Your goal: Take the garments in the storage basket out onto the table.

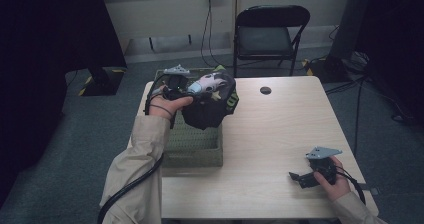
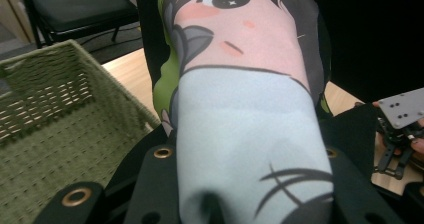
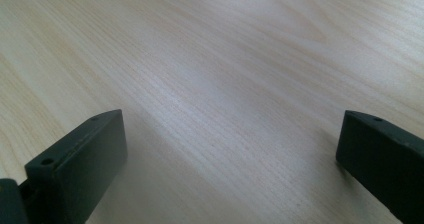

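1. high view, starting at the left: the left claw (image 1: pixel 192 91) is raised above the far end of the green woven basket (image 1: pixel 192 149), clamped on a bunched piece of dark printed cloth (image 1: pixel 212 101) that hangs from it, its lowest fold just over the basket's inside.
2. left gripper view: the cloth (image 2: pixel 240 114) lies draped over the claw's own jaws, pale blue and pink print on top with black and green behind; the basket (image 2: pixel 55 134) sits low to the claw's left, its near rim close by and nothing seen on its woven floor.
3. progress, as i judge it: the cloth is gripped and lifted clear of the table, so the pick-up is done. whether it is on its way into or out of the basket i cannot tell; setting it down and letting go are both left.
4. room on the left: the basket walls ring the space under the claw; beyond its far side the table edge is close, with floor and a folding chair (image 1: pixel 270 34) past it.
5. middle: to the claw's right the bare table (image 1: pixel 270 134) lies wide open, marked only by a small round hole (image 1: pixel 265 90) near the far edge.
6. right side: the right claw (image 1: pixel 300 178) rests low near the table's near right corner, well apart from the cloth, jaws spread wide with nothing between them.
7. right gripper view: plain wood runs ahead of the spread jaws, so it has a free path toward the cloth.
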